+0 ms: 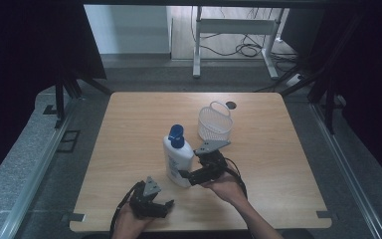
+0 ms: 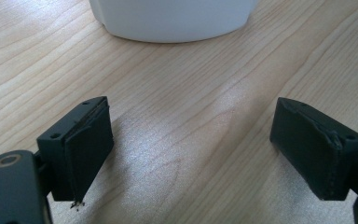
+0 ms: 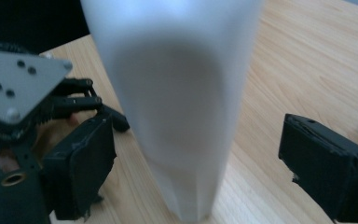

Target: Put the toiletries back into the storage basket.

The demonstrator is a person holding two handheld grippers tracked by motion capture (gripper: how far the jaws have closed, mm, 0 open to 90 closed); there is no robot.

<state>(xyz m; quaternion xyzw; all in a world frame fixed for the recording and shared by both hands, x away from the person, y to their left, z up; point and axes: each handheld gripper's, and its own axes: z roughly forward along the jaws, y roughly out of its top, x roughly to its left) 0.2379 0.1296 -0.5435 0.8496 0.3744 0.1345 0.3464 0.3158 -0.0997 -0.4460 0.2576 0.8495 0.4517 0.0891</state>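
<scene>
A white lotion bottle [image 1: 177, 159] with a blue pump cap [image 1: 176, 134] stands upright at the middle of the wooden table [image 1: 278, 164]. My right gripper [image 1: 188, 175] reaches in from the bottle's right, level with its lower body. In the right gripper view the bottle [image 3: 177, 93] rises between the two jaws of the right gripper [image 3: 200, 168]; a gap shows at the right jaw, so the pads do not press on it. My left gripper [image 1: 166, 208] rests near the front edge, open. Its jaws [image 2: 191, 154] stand wide over bare wood, with the bottle's base [image 2: 172, 18] just ahead.
A small white mesh basket [image 1: 215, 122] with a handle stands just behind and right of the bottle. A dark round hole [image 1: 231, 105] sits near the table's far edge. The left gripper's grey plate [image 3: 14, 88] lies close beyond the bottle.
</scene>
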